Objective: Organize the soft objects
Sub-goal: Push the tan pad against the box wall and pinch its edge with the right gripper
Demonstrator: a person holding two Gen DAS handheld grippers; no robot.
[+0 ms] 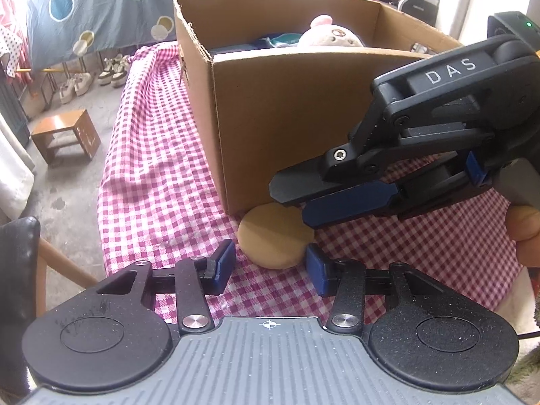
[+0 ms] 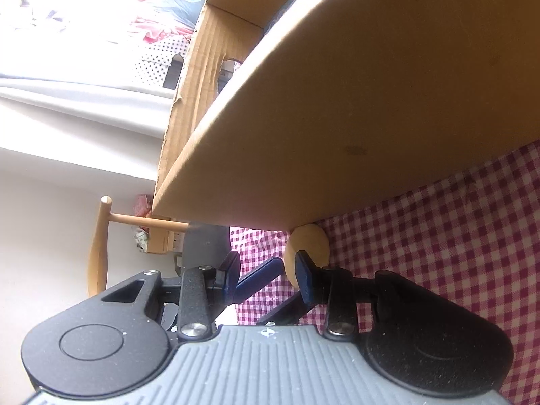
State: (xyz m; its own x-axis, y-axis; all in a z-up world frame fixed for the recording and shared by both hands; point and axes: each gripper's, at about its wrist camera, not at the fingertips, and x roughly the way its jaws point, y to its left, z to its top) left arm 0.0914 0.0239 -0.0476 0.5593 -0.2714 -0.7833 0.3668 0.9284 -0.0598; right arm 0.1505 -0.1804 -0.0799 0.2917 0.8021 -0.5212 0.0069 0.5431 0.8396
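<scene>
Grey ribbed casing of the left tongs (image 1: 270,263) fills the bottom of the left wrist view, its two blue pads standing apart.

Beyond it spreads the bench (image 1: 141,222), covered by a pink-and-white checked cloth (image 1: 162,155) that hangs over the left edge. An open cardboard box (image 1: 287,118) stands on the cloth. It is the biggest thing there, and its near wall takes up most of the right wrist view. Inside, a pale plush (image 1: 330,37) shows above the rim beside some dark blue items too hidden to make out. On the floor to the left stands a small wooden stool (image 1: 64,135).

From the right, the right tongs (image 1: 293,202) reach down and leftward, with a thumb (image 1: 523,229) on the handle. The right wrist view shows these tongs (image 2: 268,276) parted too, with cloth and a blue finger of the left tongs in the gap.

Smallest is the disc (image 1: 275,239), a round tan pad lying flat on the cloth against the foot of the box's near wall, close to its left corner. It sits between the left tongs' pads, which do not press on it. The right tongs' tips meet its far edge, and neither pair grips it.
</scene>
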